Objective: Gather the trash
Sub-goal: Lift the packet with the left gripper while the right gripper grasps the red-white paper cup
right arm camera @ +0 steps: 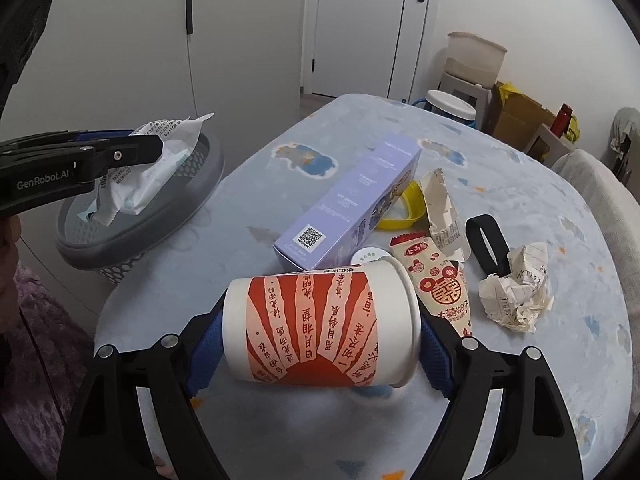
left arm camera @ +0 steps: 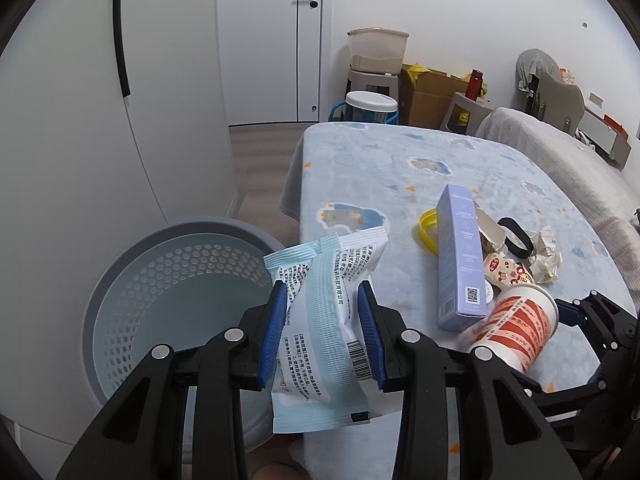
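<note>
Listing by view, left wrist first. Left gripper [left arm camera: 323,334]: blue pads pressed on either side of a pale blue and white wrapper [left arm camera: 320,320], which stands upright between them, barcode low on its right side. Grey perforated bin [left arm camera: 132,280]: on the floor to the left, just beyond and below the wrapper, beside the near left corner of the tabletop [left arm camera: 400,168], which wears a light blue patterned cloth. On the cloth to the right: lilac carton [left arm camera: 460,256] lying lengthwise; yellow ring [left arm camera: 426,228] partly behind it; black band [left arm camera: 516,236]; crumpled paper [left arm camera: 546,258]; red-and-cream sachet [left arm camera: 504,272]; red-and-white paper cup [left arm camera: 516,328] on its side at the near right, with the right gripper's black frame around it.

Right wrist view. Right gripper [right arm camera: 320,332]: jaws set wide, the paper cup [right arm camera: 320,328] lying crosswise between the blue pads [right arm camera: 204,356], base to the left and rim to the right; firm pad contact cannot be told. Beyond the cup: lilac carton [right arm camera: 352,204], small white cap [right arm camera: 368,257], sachet [right arm camera: 432,276], torn card sleeve [right arm camera: 442,212], yellow ring [right arm camera: 400,222], black band [right arm camera: 486,240], crumpled paper [right arm camera: 516,288]. Far left: left gripper [right arm camera: 120,156] clamping the wrapper [right arm camera: 160,160] directly over the bin [right arm camera: 140,232].
</note>
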Demonstrator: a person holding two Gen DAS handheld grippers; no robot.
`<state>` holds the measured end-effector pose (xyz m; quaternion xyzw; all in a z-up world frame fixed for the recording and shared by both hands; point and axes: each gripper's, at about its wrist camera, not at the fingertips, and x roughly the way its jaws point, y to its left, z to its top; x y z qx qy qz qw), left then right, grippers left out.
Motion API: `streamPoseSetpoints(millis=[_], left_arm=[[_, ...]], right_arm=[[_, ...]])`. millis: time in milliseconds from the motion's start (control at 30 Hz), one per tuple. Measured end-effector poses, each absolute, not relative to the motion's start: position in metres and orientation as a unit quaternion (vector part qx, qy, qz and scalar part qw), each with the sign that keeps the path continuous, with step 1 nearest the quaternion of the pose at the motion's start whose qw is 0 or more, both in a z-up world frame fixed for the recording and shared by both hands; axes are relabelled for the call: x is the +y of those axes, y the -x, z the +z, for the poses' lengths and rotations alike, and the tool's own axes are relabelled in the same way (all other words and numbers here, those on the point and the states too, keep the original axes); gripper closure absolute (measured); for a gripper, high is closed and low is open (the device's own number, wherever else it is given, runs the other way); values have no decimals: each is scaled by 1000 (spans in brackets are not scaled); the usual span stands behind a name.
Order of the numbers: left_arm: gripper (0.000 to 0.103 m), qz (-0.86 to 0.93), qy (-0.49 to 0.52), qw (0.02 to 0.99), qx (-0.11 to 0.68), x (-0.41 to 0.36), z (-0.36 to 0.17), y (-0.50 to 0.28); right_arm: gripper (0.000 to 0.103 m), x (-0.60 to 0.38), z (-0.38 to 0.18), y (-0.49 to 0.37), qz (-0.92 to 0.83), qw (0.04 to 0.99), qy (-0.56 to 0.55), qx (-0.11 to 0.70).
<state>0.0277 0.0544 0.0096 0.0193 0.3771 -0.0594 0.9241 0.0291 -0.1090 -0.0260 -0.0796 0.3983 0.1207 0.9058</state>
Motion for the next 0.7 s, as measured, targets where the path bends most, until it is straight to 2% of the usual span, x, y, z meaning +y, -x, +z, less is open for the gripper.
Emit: streamPoseSetpoints(millis=[333,700], left_arm=[[67,-15,-10,930,366,94,13,-23],[67,65,2,928,366,153,7,-17]], right_arm=[[23,-85,-1,-24,161,911,43,376],[23,-39,17,-61,217,905,30,364]])
